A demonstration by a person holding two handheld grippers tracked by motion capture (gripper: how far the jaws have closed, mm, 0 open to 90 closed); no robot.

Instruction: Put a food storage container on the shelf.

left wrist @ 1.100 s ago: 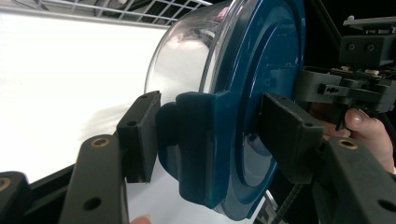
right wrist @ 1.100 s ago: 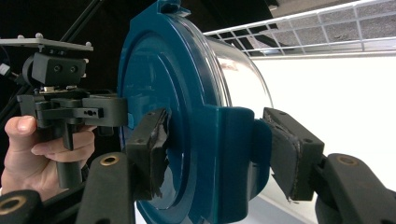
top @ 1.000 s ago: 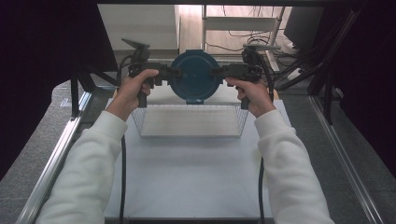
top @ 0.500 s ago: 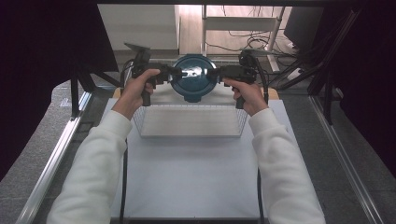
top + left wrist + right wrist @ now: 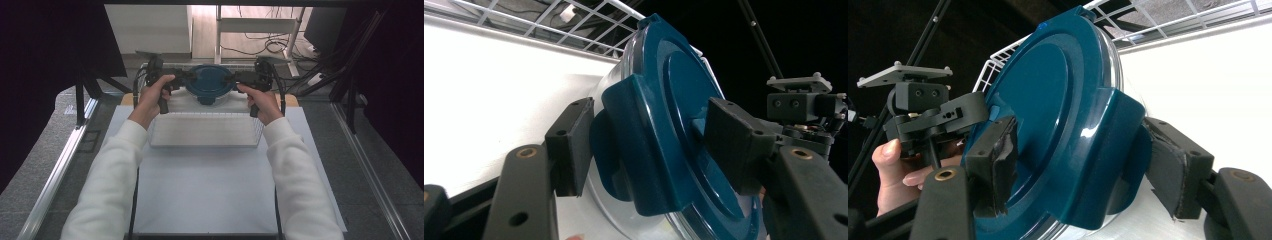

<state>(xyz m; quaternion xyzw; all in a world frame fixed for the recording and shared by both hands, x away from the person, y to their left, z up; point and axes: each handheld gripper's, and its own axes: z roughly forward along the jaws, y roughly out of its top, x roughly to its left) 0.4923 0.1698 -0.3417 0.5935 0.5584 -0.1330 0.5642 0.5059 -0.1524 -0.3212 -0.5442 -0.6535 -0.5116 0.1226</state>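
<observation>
Now my left tongs (image 5: 186, 80) and right tongs (image 5: 234, 79) flank the blue lid (image 5: 209, 83). Both straddle its side tabs, jaws just opening, pads barely off. It sits over the basket's (image 5: 205, 131) far end.

One round clear container (image 5: 209, 97) with one dark blue lid (image 5: 209, 82) sits at the far middle of the table; the lid carries two side latch flaps, one (image 5: 644, 150) on the left and one (image 5: 1108, 150) on the right. One white wire basket (image 5: 205, 129) lies just near of the container. One white table mat (image 5: 205, 185) covers the near part of the table. Two grippers are counted, the left gripper (image 5: 187, 76) and the right gripper (image 5: 231, 76), one on each side of the lid. Two hands hold them, a left hand (image 5: 152, 95) and a right hand (image 5: 262, 100), each coming out of one of two white sleeves.
</observation>
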